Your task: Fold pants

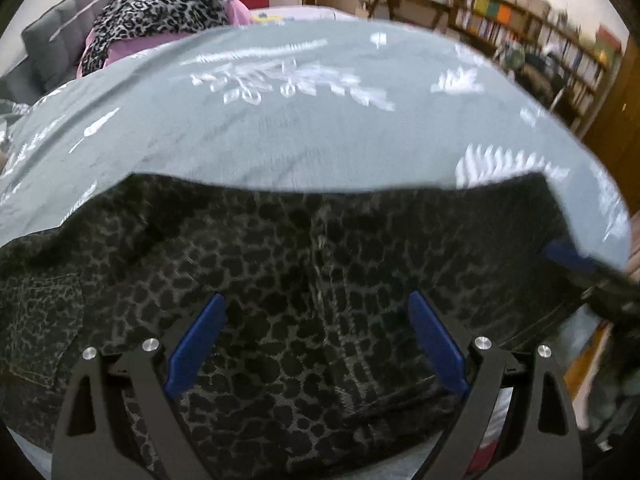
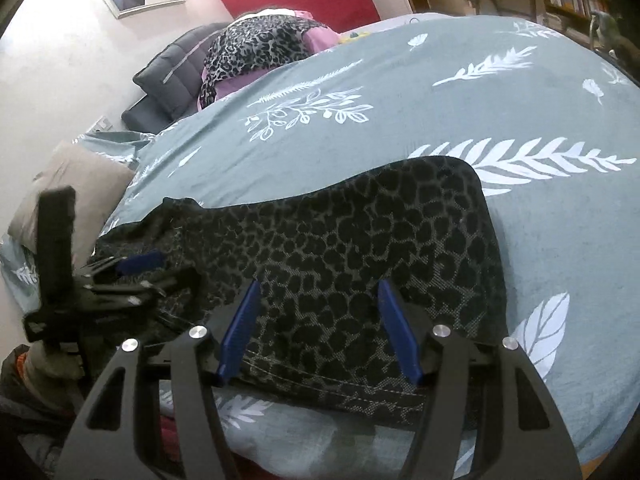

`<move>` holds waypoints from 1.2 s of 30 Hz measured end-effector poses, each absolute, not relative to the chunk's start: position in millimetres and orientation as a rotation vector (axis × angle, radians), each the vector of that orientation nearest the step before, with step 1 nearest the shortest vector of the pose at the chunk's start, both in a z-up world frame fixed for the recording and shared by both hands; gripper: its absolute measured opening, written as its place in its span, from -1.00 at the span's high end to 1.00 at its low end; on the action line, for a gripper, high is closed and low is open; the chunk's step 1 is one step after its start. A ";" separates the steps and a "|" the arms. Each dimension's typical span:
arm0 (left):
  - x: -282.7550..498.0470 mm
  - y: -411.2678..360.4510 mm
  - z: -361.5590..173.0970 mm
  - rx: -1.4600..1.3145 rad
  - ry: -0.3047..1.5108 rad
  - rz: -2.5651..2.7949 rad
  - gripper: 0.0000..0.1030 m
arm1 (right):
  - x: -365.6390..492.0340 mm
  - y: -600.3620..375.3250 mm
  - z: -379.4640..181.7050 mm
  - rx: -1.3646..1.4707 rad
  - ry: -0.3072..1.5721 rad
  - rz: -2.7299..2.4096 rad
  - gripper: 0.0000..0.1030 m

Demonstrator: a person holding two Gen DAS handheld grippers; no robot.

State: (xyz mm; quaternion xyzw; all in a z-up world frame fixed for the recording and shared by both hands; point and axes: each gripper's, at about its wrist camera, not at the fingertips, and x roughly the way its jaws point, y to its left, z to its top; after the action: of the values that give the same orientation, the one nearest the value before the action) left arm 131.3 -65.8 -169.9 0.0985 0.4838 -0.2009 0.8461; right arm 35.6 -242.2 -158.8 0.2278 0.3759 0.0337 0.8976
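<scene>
Leopard-patterned dark denim fills the lower half of the left wrist view: the pants (image 1: pixel 304 264) lie flat on a bed covered by a grey-green bedspread (image 1: pixel 280 132) printed with white leaves, their far edge running straight across the frame and a back pocket showing at the lower left. The left gripper (image 1: pixel 316 344) hangs just above the cloth with its blue-padded fingers spread wide and nothing between them, and the other gripper's blue tip pokes in at the right edge, near the pants' far right corner. Behind the bed sit a heap of leopard-print and pink clothing (image 1: pixel 160 16) and a bookshelf (image 1: pixel 532 28) (this view is somewhat blurred). From the right wrist view, the pants (image 2: pixel 360 264) read as a compact, already doubled shape with a rounded far corner, lying near the front edge of the bedspread (image 2: pixel 400 112); a hem with pale stitching runs beneath the right gripper (image 2: pixel 320 332), whose fingers are likewise parted and empty over the fabric. The left gripper (image 2: pixel 136 268) appears at the left, low over the pants' left end, though I cannot tell whether it touches. My reading is that a fold has just been laid and both tools are between grasps; the next move probably calls for pinching the near hem at two points and carrying it over evenly.
</scene>
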 end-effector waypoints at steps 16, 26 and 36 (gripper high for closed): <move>136.4 -58.0 -183.1 0.168 1.030 -0.425 -0.89 | 71.3 -286.6 -172.4 0.529 0.730 -0.039 -0.22; 134.7 -43.5 -172.1 0.115 1.016 -0.404 -0.89 | 72.4 -268.1 -174.4 0.391 0.732 -0.075 -0.26; 129.3 19.4 -141.0 -0.016 0.978 -0.286 -0.89 | 69.9 -225.2 -141.6 0.334 0.696 -0.064 -0.26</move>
State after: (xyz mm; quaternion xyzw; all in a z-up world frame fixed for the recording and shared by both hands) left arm 129.3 19.4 -141.0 -0.0076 0.4680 -0.1369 0.8730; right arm 69.9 -225.2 -141.6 0.1628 0.3393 -0.0310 0.9260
